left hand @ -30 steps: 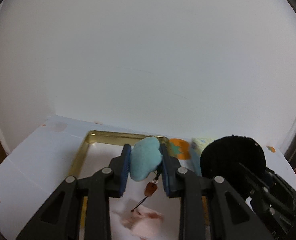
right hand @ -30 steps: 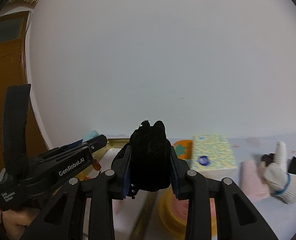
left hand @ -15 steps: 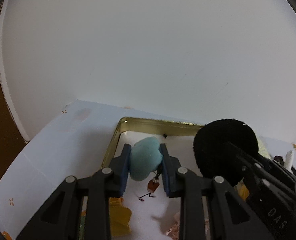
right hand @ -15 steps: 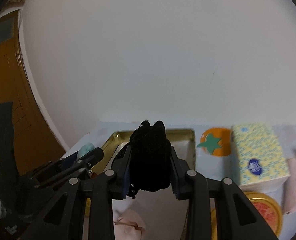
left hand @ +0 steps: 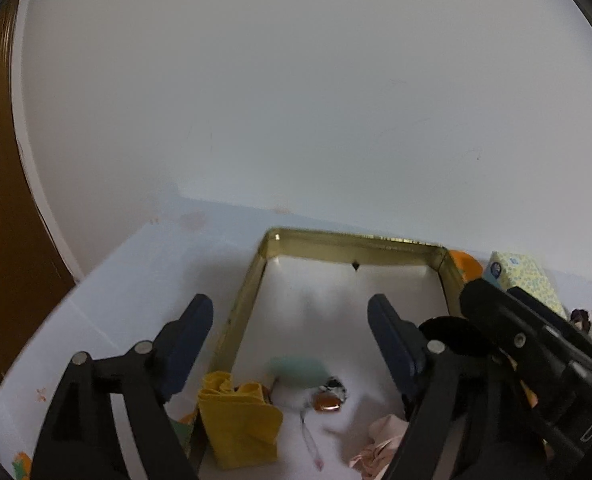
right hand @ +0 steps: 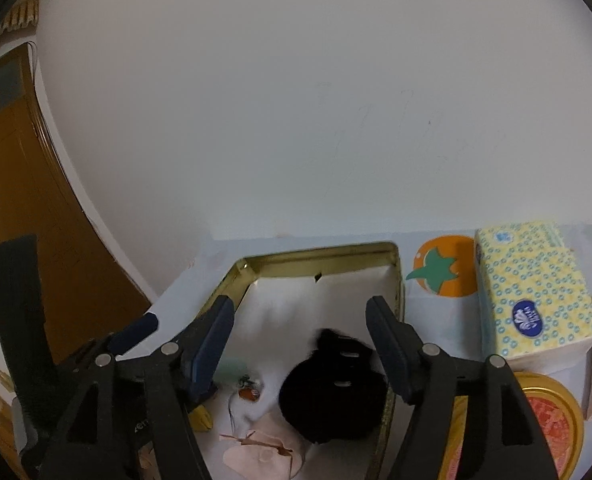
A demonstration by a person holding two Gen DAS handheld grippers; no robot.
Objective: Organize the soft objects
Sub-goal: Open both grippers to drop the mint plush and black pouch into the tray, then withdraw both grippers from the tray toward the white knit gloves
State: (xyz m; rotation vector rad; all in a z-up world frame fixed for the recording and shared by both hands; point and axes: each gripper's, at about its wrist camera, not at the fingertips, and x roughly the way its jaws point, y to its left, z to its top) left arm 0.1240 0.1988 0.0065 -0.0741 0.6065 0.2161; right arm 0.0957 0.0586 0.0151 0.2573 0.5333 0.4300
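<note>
A gold-rimmed tin box (left hand: 352,240) (right hand: 392,280) with a white lining sits on the table. My left gripper (left hand: 290,340) is open above it. A teal plush charm (left hand: 298,370) with an orange bead (left hand: 327,402) lies in the box below it, blurred. My right gripper (right hand: 300,336) is open too. A black plush (right hand: 332,392) lies in the box below it. A yellow cloth (left hand: 238,420) and a pink soft item (left hand: 376,442) (right hand: 256,452) also lie in the box.
A yellow tissue pack (right hand: 536,292) stands right of the box, beside an orange fruit print (right hand: 444,272) on the tablecloth. A round yellow tin (right hand: 552,424) sits in front of it. A white wall is behind, a brown door (right hand: 24,208) at the left.
Both grippers have opened. The teal charm and the black plush have dropped from them into the box. Both views now look further down into the box.
</note>
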